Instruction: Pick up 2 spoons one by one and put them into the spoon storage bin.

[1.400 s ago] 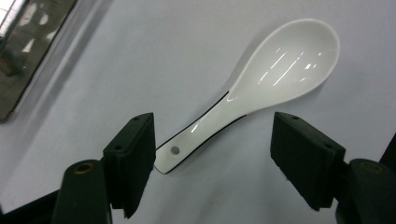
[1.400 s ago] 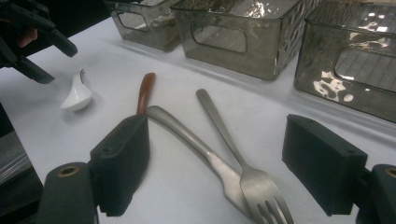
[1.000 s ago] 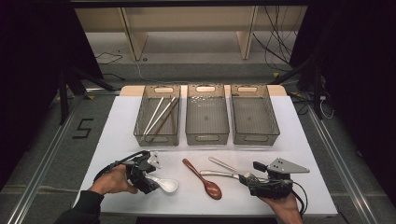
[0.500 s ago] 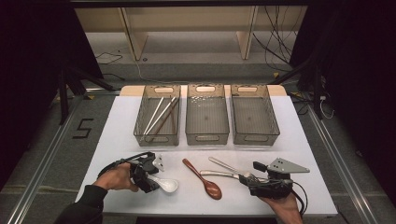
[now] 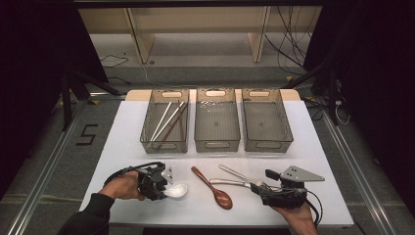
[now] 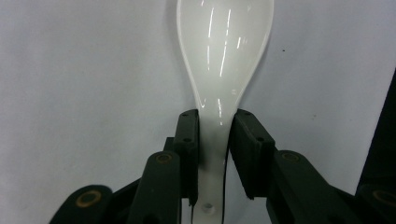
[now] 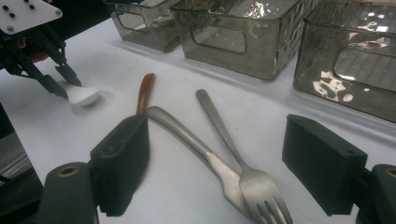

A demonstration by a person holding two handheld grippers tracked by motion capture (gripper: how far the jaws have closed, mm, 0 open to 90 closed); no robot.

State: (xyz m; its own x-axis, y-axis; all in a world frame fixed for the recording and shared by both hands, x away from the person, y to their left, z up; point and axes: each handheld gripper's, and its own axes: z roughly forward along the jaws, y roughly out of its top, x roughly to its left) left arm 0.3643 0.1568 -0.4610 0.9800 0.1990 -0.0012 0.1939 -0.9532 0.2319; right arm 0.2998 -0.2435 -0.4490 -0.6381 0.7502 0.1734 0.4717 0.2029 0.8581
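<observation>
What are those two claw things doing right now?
Left gripper: jaws have just been closing, now clamped on the white spoon handle.
Right gripper: open, holding nothing, above a fork.

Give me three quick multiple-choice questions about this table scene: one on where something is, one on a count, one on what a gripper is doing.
1. Where do the chopsticks lie?
A. in the left bin
B. in the middle bin
C. on the table

2. How many bins stand in the row?
A. two
B. three
C. four

3. How do the left gripper jaws stand on the white spoon?
A. wide open, away from it
B. closed either side of its handle
C. clamped on its bowl

Answers: 1 A, the sticks slant inside the left bin. 2 B, left, middle bin and right bin. 3 B, the jaws have just been closing and the pads flank the narrow handle.
</observation>
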